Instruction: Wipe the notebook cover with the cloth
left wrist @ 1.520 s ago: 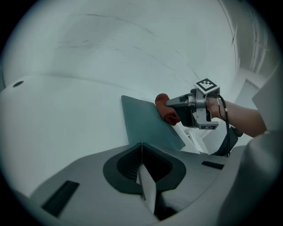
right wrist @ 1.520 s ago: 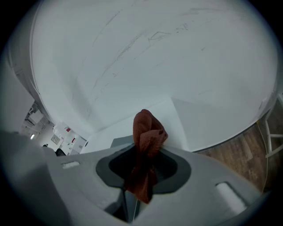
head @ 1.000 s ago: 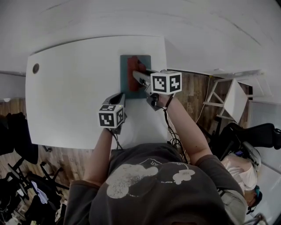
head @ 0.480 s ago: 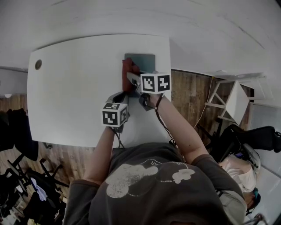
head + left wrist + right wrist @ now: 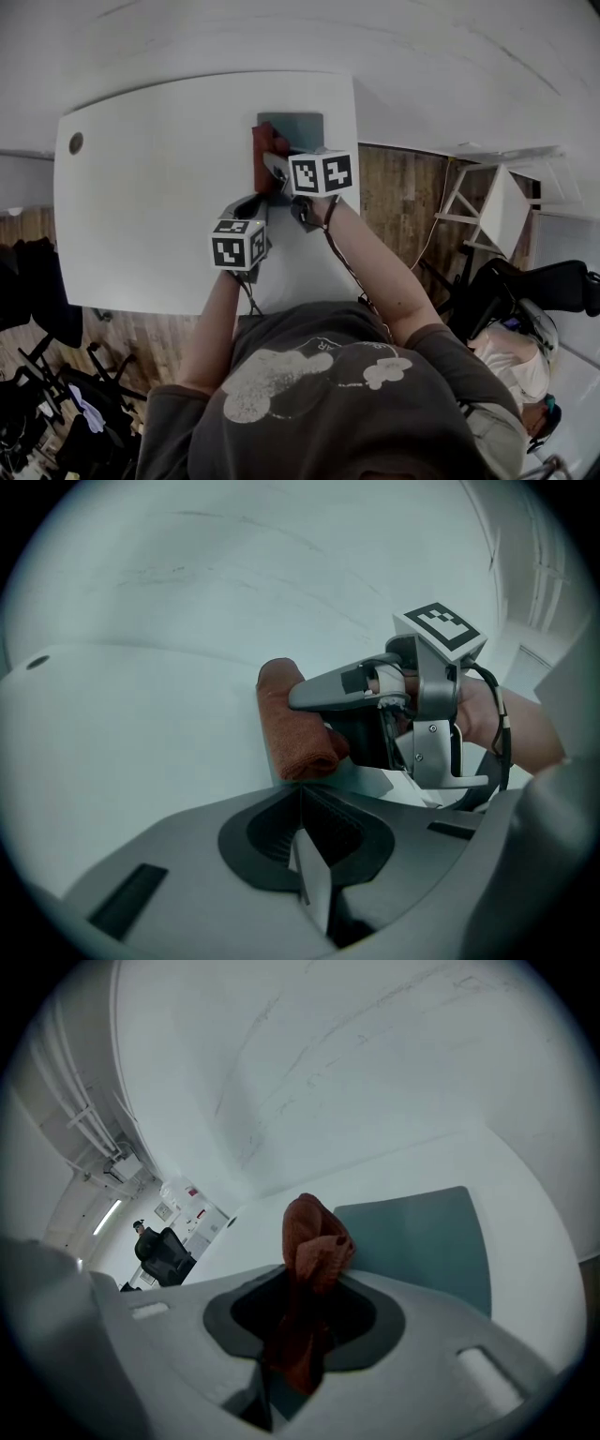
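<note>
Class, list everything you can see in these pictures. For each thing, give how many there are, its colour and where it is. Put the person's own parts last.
table: one, white, middle of the head view.
cable hole: one, dark, table's far left corner.
notebook: one, teal, flat near the table's far right corner.
cloth: one, reddish brown, bunched at the notebook's left edge.
stand: one, white, on the wooden floor right of the table.
chair: one, black, on the floor at right.
left gripper: one, grey, jaws together on nothing, over the table beside the notebook.
right gripper: one, grey, jaws shut on the cloth.
shirt: one, dark grey with pale print, bottom of the head view.
</note>
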A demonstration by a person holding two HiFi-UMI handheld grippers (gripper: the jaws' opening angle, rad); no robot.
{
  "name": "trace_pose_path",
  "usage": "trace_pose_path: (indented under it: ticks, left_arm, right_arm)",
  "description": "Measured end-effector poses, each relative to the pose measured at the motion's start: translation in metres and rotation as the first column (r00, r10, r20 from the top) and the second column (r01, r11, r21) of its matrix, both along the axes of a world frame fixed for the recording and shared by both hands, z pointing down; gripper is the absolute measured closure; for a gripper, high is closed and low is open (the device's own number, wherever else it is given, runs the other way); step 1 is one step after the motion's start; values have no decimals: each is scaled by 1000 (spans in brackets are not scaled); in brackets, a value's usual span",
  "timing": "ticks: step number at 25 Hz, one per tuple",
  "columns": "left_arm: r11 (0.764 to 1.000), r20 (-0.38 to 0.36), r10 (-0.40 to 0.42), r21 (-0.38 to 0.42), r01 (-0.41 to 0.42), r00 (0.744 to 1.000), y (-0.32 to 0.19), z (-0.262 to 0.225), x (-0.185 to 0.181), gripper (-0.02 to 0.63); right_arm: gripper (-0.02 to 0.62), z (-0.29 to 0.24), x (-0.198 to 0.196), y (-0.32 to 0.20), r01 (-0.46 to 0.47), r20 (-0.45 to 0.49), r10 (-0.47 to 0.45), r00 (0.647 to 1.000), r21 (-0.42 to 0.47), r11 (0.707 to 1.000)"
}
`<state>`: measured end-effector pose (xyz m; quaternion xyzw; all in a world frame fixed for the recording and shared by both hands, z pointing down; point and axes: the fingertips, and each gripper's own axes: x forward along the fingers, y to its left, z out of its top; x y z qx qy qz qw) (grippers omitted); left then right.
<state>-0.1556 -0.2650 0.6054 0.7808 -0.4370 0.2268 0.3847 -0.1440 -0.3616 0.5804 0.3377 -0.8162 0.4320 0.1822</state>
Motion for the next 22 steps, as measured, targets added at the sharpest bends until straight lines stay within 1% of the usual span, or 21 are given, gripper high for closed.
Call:
trace_pose_path:
  ticks: [8,16,22]
  left_arm:
    - [1000,0,-4,1,4,1000,2,-2,-2,598]
    - [1000,15,7,6,-7,1000,4,-1,0,598]
    - [1000,31,14,6,-14,999,5,-2,0,598]
  right_arm:
    - [490,0,12,4,-9,-21,9,1000,1,1000]
    - [489,0,45,5,-31,-68,32,997,20,999]
    - [489,-1,68,7,-66,-76,68,995,21,998]
